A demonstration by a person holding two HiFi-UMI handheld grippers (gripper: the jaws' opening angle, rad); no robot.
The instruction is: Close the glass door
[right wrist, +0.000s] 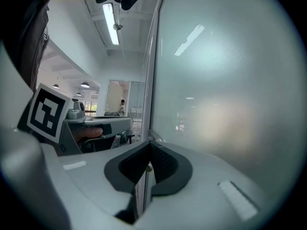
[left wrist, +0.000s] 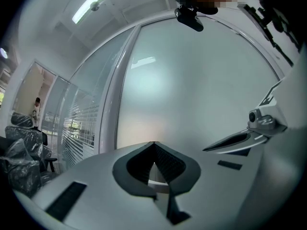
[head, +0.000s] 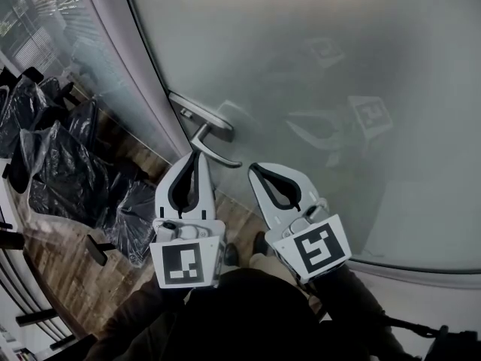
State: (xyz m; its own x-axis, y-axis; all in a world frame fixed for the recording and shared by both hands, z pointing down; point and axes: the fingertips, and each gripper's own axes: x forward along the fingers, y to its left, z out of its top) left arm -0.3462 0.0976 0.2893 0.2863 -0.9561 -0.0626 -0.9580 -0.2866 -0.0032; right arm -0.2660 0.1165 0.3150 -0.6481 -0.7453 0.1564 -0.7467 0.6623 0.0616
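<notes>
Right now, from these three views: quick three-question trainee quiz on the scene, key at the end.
1. True or false: the left gripper is clamped on the door handle.
2. The right gripper has its jaws: A) wide open B) together, empty C) shut on a key.
3. What stands on the wooden floor left of the frosted glass door?
Key: 1 false; 2 B; 3 chairs wrapped in black plastic.

Door handle (head: 201, 116) ahead of L gripper (head: 199, 156); bags (head: 64, 168) left.
</notes>
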